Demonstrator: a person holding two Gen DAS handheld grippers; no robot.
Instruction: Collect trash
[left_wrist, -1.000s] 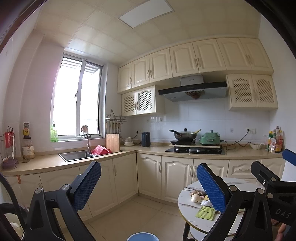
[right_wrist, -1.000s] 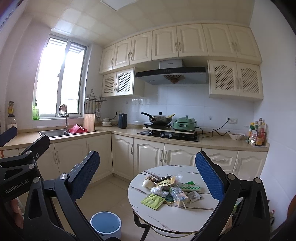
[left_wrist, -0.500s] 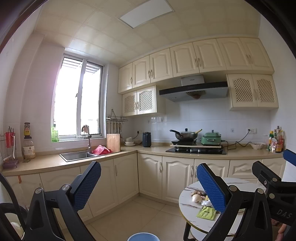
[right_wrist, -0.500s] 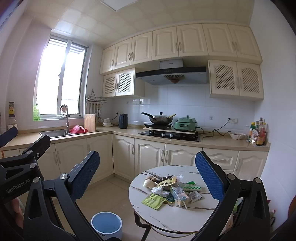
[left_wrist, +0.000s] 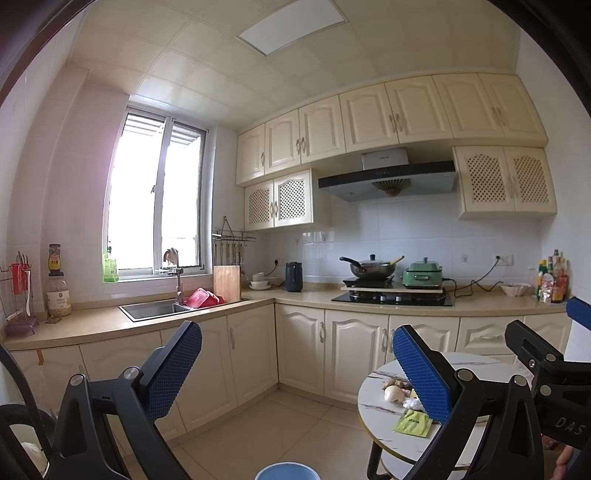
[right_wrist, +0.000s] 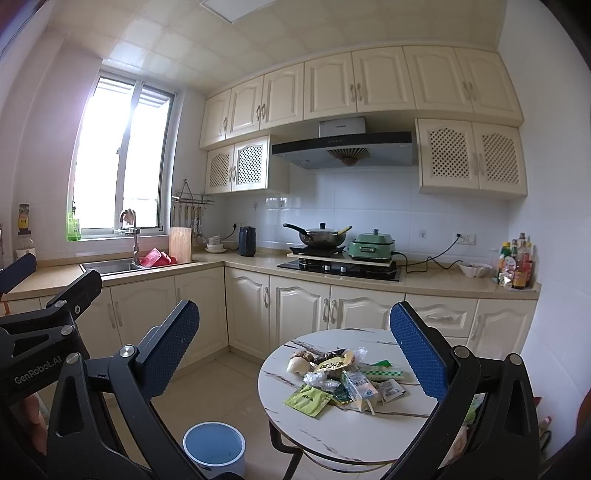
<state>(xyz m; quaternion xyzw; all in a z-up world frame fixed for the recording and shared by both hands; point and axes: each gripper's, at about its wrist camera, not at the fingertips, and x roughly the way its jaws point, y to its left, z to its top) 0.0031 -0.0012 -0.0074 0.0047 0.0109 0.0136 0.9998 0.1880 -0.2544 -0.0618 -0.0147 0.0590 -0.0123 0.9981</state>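
A heap of trash (right_wrist: 341, 380), with wrappers, a green sachet (right_wrist: 307, 399) and a pale shell-like scrap (right_wrist: 297, 365), lies on a round white marble-look table (right_wrist: 332, 435). A pale blue bin (right_wrist: 214, 446) stands on the floor left of the table. My right gripper (right_wrist: 295, 354) hangs open high above and short of the table, nothing between its blue pads. My left gripper (left_wrist: 297, 363) is open too, aimed at the cabinets. In the left wrist view the table (left_wrist: 384, 435) sits low right, the green sachet (left_wrist: 413, 422) on it, the bin's rim (left_wrist: 287, 472) at the bottom edge.
Cream cabinets (right_wrist: 295, 306) run along an L-shaped counter with a sink (right_wrist: 110, 266), a hob with a wok (right_wrist: 321, 236), a green cooker (right_wrist: 373, 245) and bottles (right_wrist: 515, 266). Bare tiled floor (right_wrist: 229, 384) lies between cabinets, bin and table. Each gripper shows at the other's view edge.
Both views have shifted very slightly, so the table and bin sit a touch further right. Both grippers stay open and nothing on the table has moved.
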